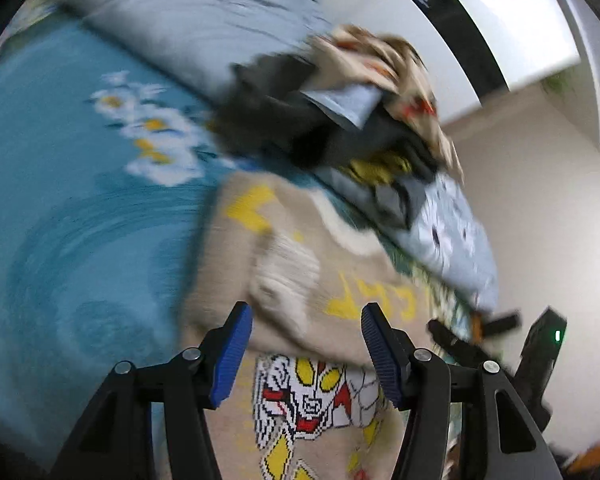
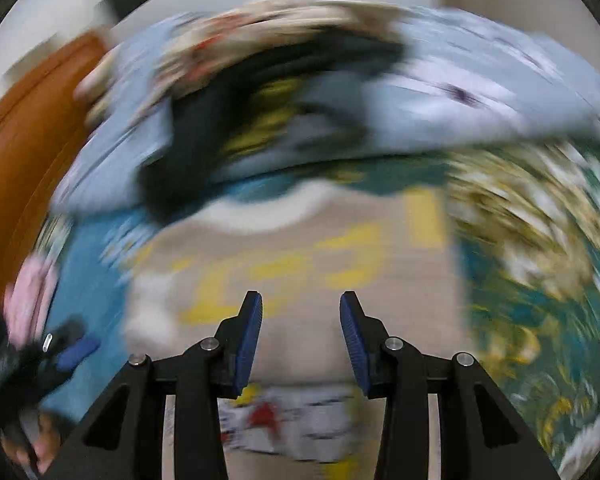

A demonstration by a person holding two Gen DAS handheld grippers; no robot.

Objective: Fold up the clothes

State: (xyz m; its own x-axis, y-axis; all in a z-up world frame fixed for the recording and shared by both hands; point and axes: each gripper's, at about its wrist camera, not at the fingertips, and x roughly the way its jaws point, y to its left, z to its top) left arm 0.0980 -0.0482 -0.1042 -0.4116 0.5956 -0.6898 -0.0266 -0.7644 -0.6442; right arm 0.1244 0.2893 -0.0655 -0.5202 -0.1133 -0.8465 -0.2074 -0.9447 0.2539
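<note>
While both views blur, left gripper (image 1: 306, 344), right gripper (image 2: 301, 336) gape over beige sweater (image 1: 300, 264)

You are in a home bedroom. A blue bedspread printed with white daisies (image 1: 60, 184) fills nine o'clock in your left view, a pale blue pillow (image 1: 204, 12) lies at twelve, a heap of unfolded mixed clothes (image 1: 340, 120) sits at one, and plain white walls (image 1: 540, 200) rise at three.

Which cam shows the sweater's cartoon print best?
Left wrist. The print on the beige sweater is sharp there, its pixelated red, yellow and white face readable between the open fingers. Right wrist shows it only as a motion-blurred smear at the bottom.
</note>
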